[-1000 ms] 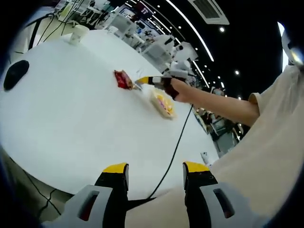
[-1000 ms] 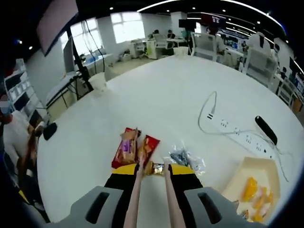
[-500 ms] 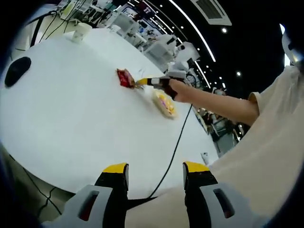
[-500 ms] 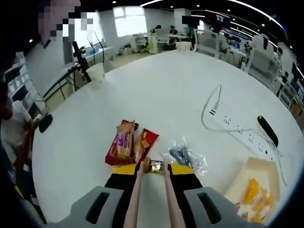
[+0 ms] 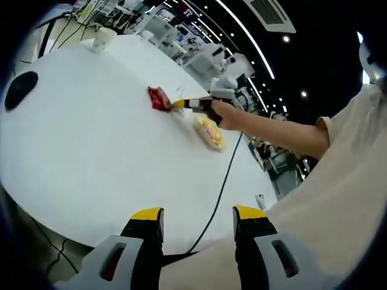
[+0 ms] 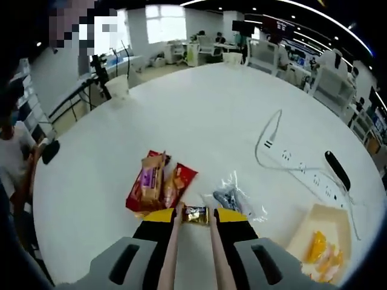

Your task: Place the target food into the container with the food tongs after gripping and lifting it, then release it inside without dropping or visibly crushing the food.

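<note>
- My right tongs [image 6: 195, 215] were pinching a small wrapped candy [image 6: 196, 214] between their tips, just off the counter [image 6: 199, 109], so the task's food was in the grip and not yet in the tray [image 6: 322, 219].
- The tray, already holding yellow pieces, sat off to one side of the candy, past a crinkled clear bag [image 6: 233, 197]; I judged a low carry could snag that bag and knock the candy loose.
- The candy looked held only by its ends, so I thought a quick swing toward the tray might let it slip, and a harder squeeze might crush it.
- Two snack packets [image 6: 158, 183] lay just beside the candy, on the side away from the tray, clear of the route.
- My left tongs [image 5: 198, 220] were spread and empty at the counter's edge, well apart from the tray [image 5: 209, 131].
</note>
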`<move>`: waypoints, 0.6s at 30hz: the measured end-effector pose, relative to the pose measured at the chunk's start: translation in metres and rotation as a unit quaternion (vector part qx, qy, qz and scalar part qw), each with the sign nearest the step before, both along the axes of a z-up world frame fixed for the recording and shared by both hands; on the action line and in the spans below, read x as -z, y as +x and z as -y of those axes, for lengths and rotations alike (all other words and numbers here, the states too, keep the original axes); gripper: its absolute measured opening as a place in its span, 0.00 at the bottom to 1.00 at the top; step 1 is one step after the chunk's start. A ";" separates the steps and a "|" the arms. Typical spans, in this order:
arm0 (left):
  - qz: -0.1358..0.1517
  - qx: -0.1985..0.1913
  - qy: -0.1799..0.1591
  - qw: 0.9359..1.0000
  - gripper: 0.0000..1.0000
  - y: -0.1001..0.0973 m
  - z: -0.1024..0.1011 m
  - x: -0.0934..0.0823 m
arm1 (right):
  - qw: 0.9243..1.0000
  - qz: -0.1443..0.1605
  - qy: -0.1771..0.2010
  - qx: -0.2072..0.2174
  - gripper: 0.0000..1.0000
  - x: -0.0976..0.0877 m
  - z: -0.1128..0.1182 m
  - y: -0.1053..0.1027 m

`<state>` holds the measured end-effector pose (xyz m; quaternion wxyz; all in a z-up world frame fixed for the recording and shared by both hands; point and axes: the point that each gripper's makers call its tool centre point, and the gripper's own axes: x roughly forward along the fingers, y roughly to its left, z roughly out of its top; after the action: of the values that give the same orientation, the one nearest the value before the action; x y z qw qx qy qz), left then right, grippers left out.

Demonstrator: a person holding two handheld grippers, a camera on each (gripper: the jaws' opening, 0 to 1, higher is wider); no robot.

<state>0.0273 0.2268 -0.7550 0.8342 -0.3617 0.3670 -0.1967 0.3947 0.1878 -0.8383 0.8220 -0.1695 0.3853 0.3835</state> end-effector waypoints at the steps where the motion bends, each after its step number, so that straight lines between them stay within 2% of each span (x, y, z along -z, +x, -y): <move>1: 0.000 0.000 0.000 1.000 0.45 0.000 0.000 0.000 | 1.000 0.000 0.000 -0.001 0.24 0.000 0.000 -0.001; 9: -0.002 -0.001 -0.001 1.000 0.45 0.000 0.000 0.000 | 1.000 0.005 -0.007 -0.011 0.24 0.003 -0.003 -0.002; 12: -0.001 -0.002 -0.001 1.000 0.45 0.000 0.000 0.000 | 0.998 0.023 -0.032 -0.045 0.23 0.004 -0.006 -0.003; 18: 0.002 -0.001 -0.002 1.000 0.45 0.002 0.000 -0.001 | 0.998 0.024 -0.034 -0.049 0.22 0.005 -0.007 -0.009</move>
<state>0.0292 0.2263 -0.7535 0.8342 -0.3630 0.3652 -0.1974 0.3853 0.1949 -0.8432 0.8052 -0.2252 0.3692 0.4058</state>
